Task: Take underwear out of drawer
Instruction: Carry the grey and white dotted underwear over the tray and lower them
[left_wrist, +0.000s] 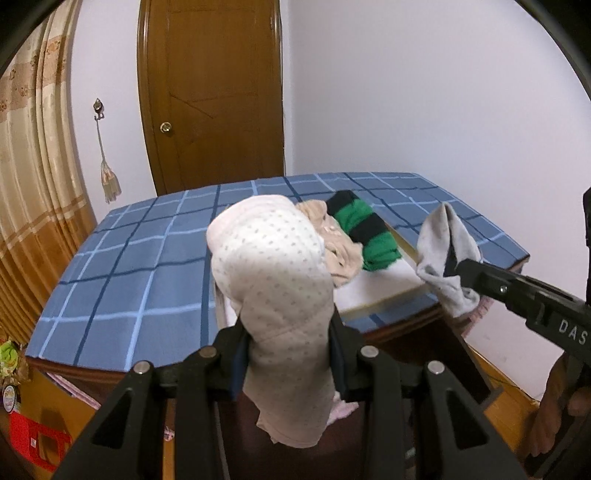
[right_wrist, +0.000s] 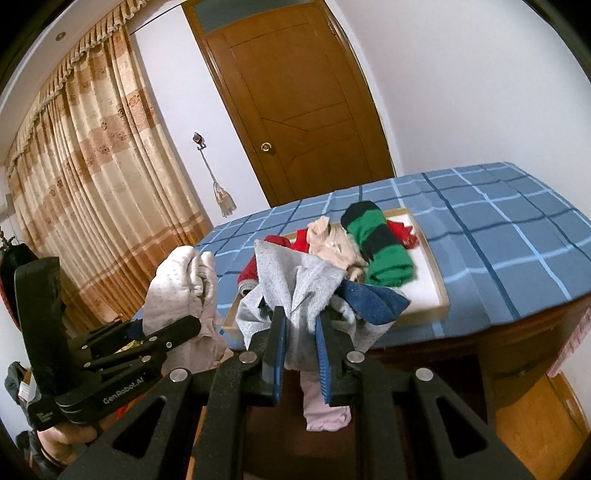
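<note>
My left claw (left_wrist: 288, 354) pinches dotted underwear (left_wrist: 273, 266) at centre frame; my right claw (right_wrist: 299, 332) pinches grey underwear (right_wrist: 291, 284). Both light, limp; bunched folds grip best.

Both cameras ride just behind their own fingers, tilted down and facing the brown door (left_wrist: 210, 92) across the blue checked tabletop (left_wrist: 122, 266). The left view sits lower and closer in; the right view stands slightly off to the right. Both share the white tray (right_wrist: 424, 266), door and curtain (right_wrist: 85, 177), and each catches the other gripper at its edge.
</note>
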